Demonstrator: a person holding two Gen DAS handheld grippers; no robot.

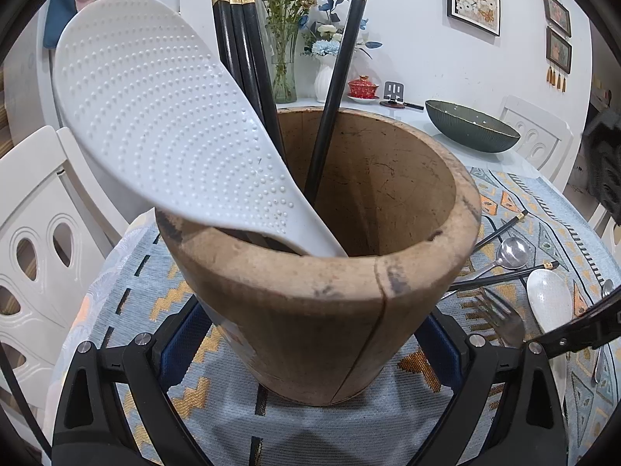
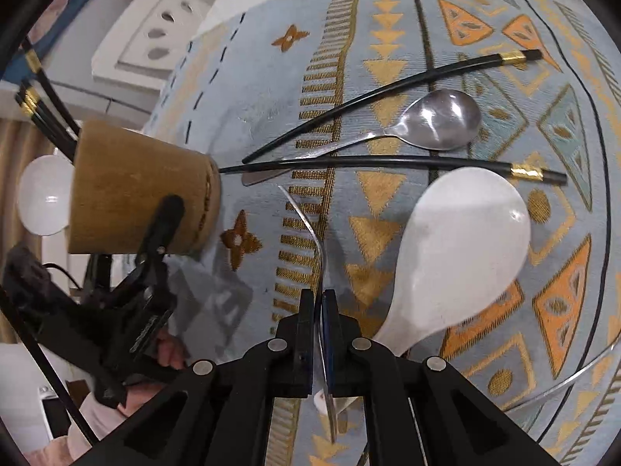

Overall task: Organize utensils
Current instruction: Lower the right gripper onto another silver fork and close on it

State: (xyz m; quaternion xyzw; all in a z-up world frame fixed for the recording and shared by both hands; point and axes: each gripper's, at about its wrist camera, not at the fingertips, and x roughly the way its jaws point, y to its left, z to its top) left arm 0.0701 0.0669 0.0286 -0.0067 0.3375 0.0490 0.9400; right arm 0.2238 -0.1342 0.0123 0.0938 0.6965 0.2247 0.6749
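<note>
A wooden utensil holder (image 1: 310,310) stands on the patterned cloth, clamped at its base between the blue pads of my left gripper (image 1: 314,322). In it lean a white dimpled rice paddle (image 1: 155,116) and several black chopsticks with gold bands (image 1: 240,39). In the right wrist view my right gripper (image 2: 320,310) is shut on a metal fork (image 2: 310,229), seen edge-on with its handle curving away toward the holder (image 2: 136,186). On the cloth lie a white spoon (image 2: 465,252), a metal spoon (image 2: 438,120) and two black chopsticks (image 2: 388,163).
A dark bowl (image 1: 471,128), flower vases (image 1: 285,66) and a red lidded cup (image 1: 363,87) stand at the table's far side. White chairs (image 1: 35,233) ring the table. A person's hand (image 2: 167,353) holds the left gripper beside the holder.
</note>
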